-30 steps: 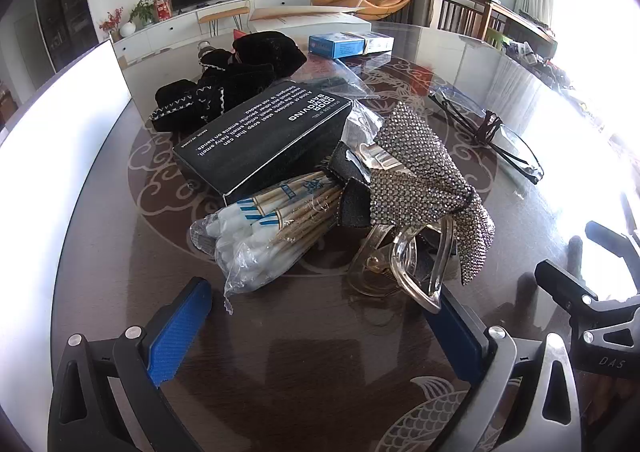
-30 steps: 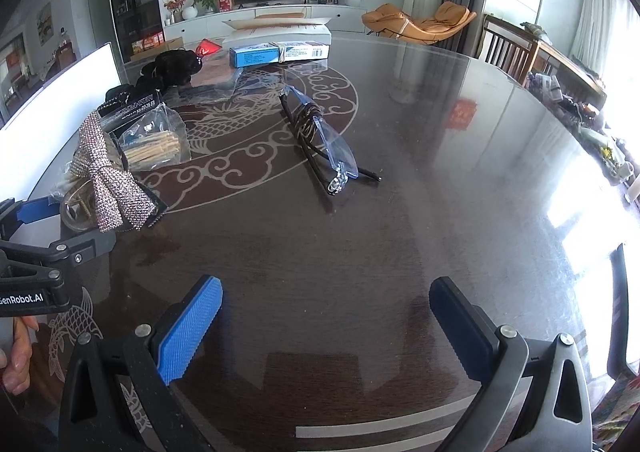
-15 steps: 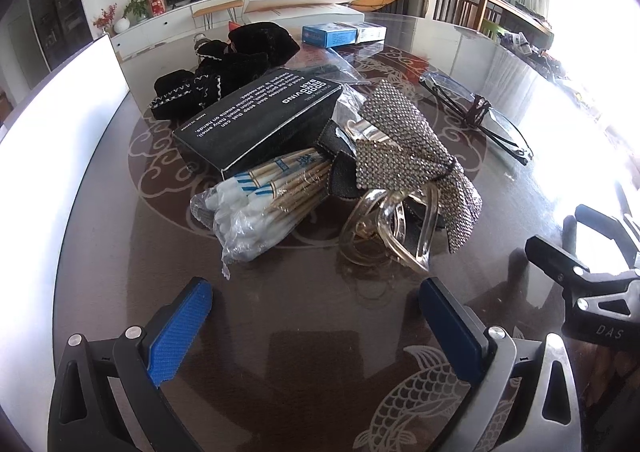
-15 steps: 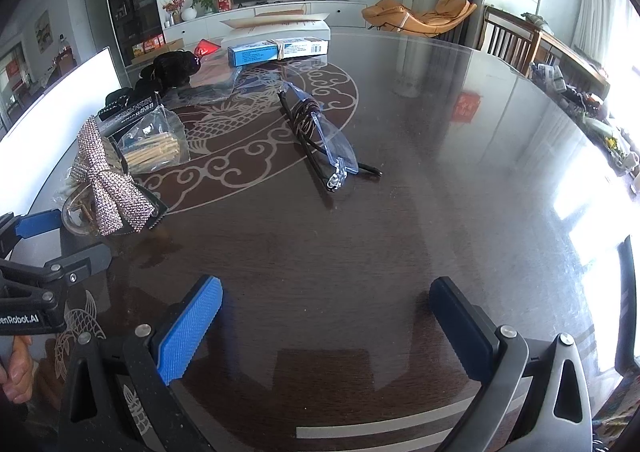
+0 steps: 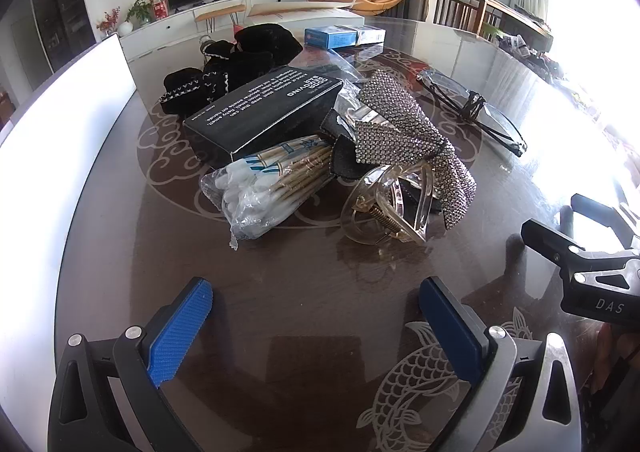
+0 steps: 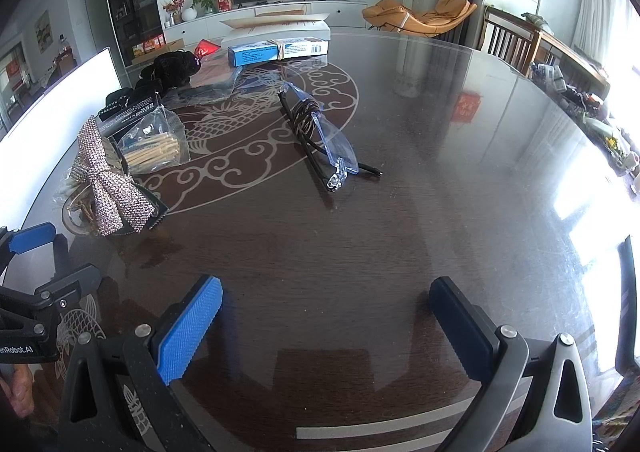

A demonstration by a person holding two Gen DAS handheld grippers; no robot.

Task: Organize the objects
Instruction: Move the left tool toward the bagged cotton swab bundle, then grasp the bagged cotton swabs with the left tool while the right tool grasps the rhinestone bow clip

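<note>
The left gripper (image 5: 316,318), with two blue-padded fingers, hovers spread wide and empty above the dark glossy round table (image 5: 280,292). The right gripper (image 6: 326,318) is likewise spread wide with nothing between its pads.

Just beyond the left gripper lies one clear plastic claw hair clip (image 5: 386,208) with a metal spring, touching one rhinestone-covered bow (image 5: 404,136) behind it. Left of these sits one clear bag of cotton swabs (image 5: 264,188), its long axis running from near left to far right, white tips pointing near. One black rectangular box (image 5: 268,108) lies behind it, its long axis parallel. Farther off are black fabric items (image 5: 236,68) and one blue-and-white carton (image 5: 344,37). One pair of glasses (image 6: 320,132) lies apart to the right, stretching near to far.
</note>
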